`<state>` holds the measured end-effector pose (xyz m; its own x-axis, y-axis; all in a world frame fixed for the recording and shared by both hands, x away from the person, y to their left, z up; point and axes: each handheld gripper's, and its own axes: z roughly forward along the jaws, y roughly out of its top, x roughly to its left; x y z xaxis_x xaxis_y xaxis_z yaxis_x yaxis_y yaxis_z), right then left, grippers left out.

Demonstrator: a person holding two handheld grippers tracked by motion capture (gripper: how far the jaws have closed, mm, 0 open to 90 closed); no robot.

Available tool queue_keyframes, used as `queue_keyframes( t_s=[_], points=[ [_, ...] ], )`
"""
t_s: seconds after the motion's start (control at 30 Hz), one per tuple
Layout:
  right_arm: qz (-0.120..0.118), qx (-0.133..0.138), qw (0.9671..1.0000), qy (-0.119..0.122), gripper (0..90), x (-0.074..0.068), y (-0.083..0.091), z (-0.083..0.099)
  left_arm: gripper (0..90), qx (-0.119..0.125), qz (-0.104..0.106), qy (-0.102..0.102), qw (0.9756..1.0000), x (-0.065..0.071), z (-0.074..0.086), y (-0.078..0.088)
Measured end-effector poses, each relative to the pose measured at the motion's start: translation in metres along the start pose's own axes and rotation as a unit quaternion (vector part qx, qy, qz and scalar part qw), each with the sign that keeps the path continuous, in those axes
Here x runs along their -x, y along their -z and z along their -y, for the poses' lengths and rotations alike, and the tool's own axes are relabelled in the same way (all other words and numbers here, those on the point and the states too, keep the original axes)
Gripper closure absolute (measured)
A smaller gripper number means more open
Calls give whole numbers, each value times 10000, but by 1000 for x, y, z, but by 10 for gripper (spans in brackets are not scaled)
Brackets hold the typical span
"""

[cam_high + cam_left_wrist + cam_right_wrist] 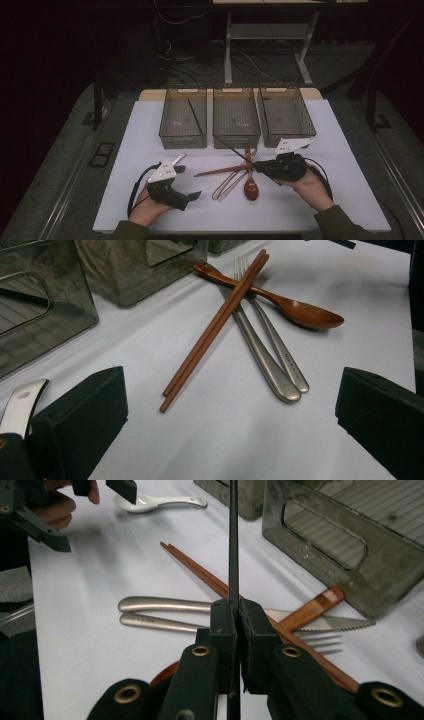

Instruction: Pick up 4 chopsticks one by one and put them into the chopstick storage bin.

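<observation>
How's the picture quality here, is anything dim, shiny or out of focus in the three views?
High view: dim overall, the floor around the white table nearly black. Left gripper view: sharp and evenly lit, with soft glare on the silver metal knife and fork handles. Right gripper view: the near right tool, shut on a thin black chopstick, looks soft; the white ceramic spoon beyond is bright, slightly blurred.

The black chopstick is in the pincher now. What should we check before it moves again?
1. Right gripper shut on black chopstick: ok.
2. Chopstick lifted off the pile of brown chopsticks, fork and spoon: ok.
3. A black chopstick already in the left bin: ok.
4. Way to that bin free: cannot tell.
5. Left gripper open, holding nothing: ok.
</observation>
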<state>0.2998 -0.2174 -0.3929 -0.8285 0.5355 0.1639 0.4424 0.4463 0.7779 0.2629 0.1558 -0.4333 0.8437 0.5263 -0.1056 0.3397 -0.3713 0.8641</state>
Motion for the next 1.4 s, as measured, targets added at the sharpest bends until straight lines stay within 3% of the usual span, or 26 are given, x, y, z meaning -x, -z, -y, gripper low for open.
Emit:
queue_keyframes(
  t_s=[0.4, 1.07, 1.4],
  points=[
    [-53, 107, 9999, -8, 848, 3, -10, -17, 0, 10, 11, -67, 10000, 0, 0, 0],
    [-44, 313, 9995, -34, 848, 16, -31, -46, 0, 43, 32, -8, 10000, -1, -1, 1],
    [66, 312, 9995, -91, 848, 21, -48, -64, 0, 62, 29, 9, 10000, -1, -1, 1]
  ],
)
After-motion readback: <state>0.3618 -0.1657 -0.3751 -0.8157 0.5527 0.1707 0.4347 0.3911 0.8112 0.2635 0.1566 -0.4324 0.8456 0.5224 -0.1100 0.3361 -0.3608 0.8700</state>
